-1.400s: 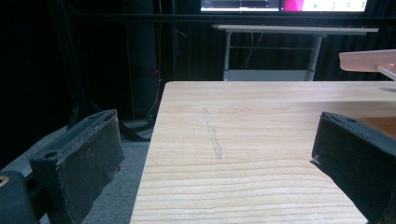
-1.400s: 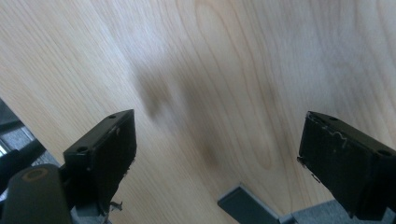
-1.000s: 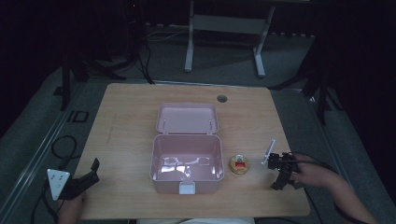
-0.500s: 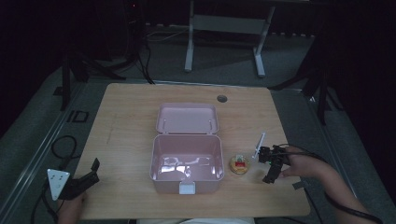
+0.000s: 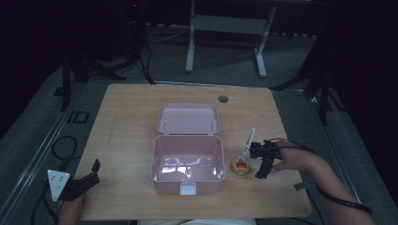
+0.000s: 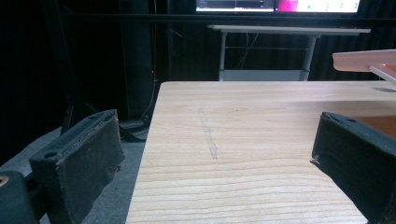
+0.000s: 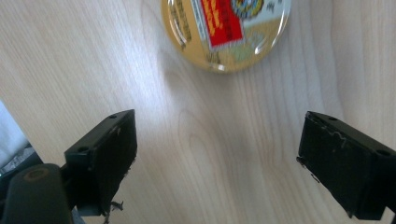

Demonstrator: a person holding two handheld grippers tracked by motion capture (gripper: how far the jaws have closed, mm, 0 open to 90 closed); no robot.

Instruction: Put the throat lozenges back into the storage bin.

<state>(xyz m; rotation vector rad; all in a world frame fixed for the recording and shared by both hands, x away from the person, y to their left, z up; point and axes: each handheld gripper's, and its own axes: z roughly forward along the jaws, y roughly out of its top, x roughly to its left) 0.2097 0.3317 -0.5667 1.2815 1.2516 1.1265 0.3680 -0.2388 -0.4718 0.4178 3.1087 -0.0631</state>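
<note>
The right tool (image 5: pixel 256 159) hovers at the lower right of the high view, its jaws spread wide and holding nothing, just beside a small round tin (image 5: pixel 241 166) with a gold rim and a red label. In the right gripper view that tin (image 7: pixel 226 30) lies at the top of the frame, beyond the jaw tips, flat on the desk (image 7: pixel 210 154).

The step in hand looks like a pick-up of the tin. To do it well, the tool should advance until the tin sits centred between the jaws, then drop low so the pads meet its thin edge, not the slick domed lid.

The pink box (image 5: pixel 187 161), at the centre of the high view, stands with its lid (image 5: pixel 188 119) tilted back. Its inside shows only glare, so I cannot tell whether it is empty.

The left tool (image 5: pixel 87 180) rests at the lower left, jaws wide apart and holding nothing.
</note>
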